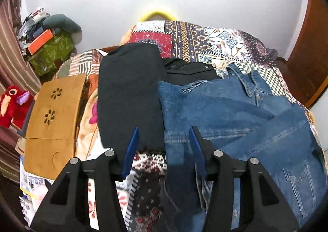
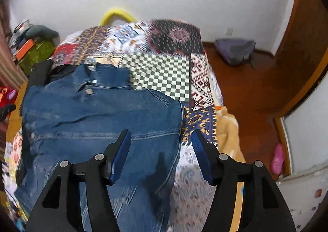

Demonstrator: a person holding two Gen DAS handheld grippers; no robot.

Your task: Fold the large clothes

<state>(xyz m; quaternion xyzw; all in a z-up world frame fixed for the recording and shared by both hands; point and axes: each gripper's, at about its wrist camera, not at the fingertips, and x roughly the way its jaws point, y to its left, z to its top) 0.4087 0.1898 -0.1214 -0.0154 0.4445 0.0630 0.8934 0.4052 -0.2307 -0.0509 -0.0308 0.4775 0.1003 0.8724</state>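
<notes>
A: We see the denim jacket lying flat on the patchwork bedspread, collar at twelve o'clock. We read it as spread out for folding.

B: Left gripper: jaws apart, nothing between them, hovering over the jacket's left edge, next to the black folded garment at ten o'clock. Probably the done pile.

A: Right gripper: also parted, empty, above the jacket's right hem.

B: We judge each claw is lined up over a side for the next grab.

A: Left view alone shows the wooden lap table at nine. Right view alone shows the backpack on the floor at two.
</notes>
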